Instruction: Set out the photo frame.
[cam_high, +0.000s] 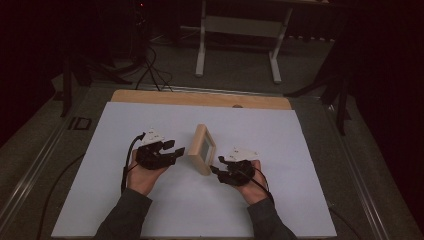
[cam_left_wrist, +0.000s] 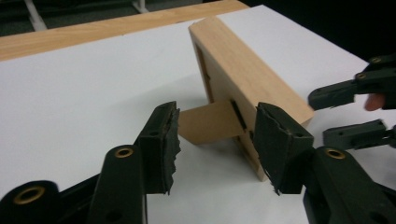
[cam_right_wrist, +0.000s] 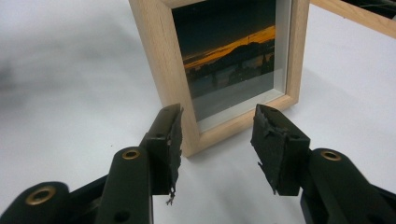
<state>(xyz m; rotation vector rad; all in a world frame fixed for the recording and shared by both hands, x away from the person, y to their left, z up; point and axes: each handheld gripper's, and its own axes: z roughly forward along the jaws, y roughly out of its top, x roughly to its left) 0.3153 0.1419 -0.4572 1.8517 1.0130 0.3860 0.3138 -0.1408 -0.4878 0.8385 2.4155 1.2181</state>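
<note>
Left gripper (cam_high: 176, 148), cradled in an upturned palm at centre-left of the high view, points right toward the picture frame (cam_high: 202, 148) with its jaws spread and nothing pinched. Right gripper (cam_high: 216, 168) sits just right of centre, held from below by the other hand (cam_high: 251, 184), aimed left at the frame's lower end; its jaws are spread too and grip nothing. Both forearms, in dark grey sleeves (cam_high: 122, 217), come up from the bottom edge and angle slightly inward.

Between the two grippers, in the middle of the picture, the frame stands on its edge on the white sheet (cam_high: 150, 120) that covers the desk (cam_high: 200, 98), whose pale wooden strip shows along the far side. Its moulding is light, smooth, deep-sided wood with square corners. In the left gripper view its back shows at centre, with a brown cardboard stand (cam_left_wrist: 208, 122) folded out and resting on the sheet just beyond the jaws. In the right gripper view the glazed front holds a photograph (cam_right_wrist: 228, 51) of a dark landscape under an orange sky, with a pale mat at its right and bottom. Black gripper pads (cam_right_wrist: 173, 140) look rough and torn at their edges.
</note>
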